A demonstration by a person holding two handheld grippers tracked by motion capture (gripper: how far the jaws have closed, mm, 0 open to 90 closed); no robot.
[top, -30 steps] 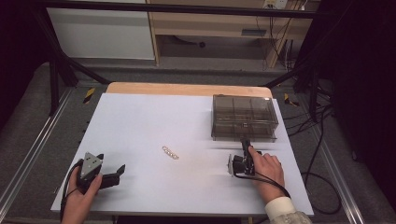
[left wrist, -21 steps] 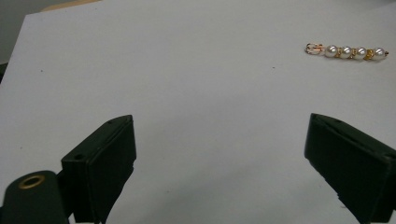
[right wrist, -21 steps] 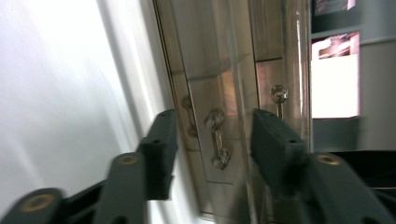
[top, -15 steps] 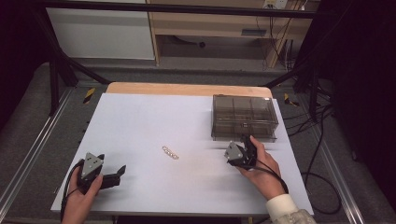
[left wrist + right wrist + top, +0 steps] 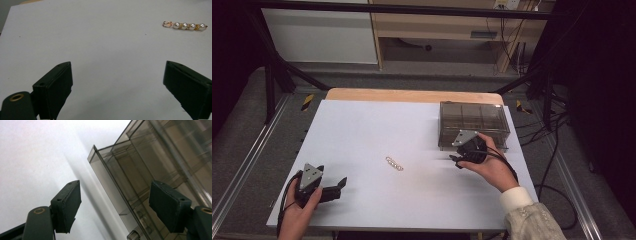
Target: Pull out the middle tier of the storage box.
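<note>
A gold bar clip set with pearls (image 5: pixel 394 163) lies on the white table (image 5: pixel 377 125) near its middle; it also lies ahead and to the right in the left gripper view (image 5: pixel 185 25). My left gripper (image 5: pixel 341 184) rests at the front left, open (image 5: pixel 117 87) with nothing between its jaws. A smoky clear drawer box (image 5: pixel 472 120) stands at the right. My right gripper (image 5: pixel 457 160) hovers just in front of it. Its jaws (image 5: pixel 117 205) have just been opening and hold nothing. Beyond them a drawer (image 5: pixel 112 180) juts out of the box.
A wooden strip (image 5: pixel 412 95) edges the table's far side. Black frame bars and cables (image 5: pixel 557 145) run along the right of the table. A small clear knob (image 5: pixel 133 235) shows at the drawer's lower front.
My right gripper has lifted away from the box's front and swung toward the left, and its jaws have opened. The left gripper and the pearl clip have stayed put.
</note>
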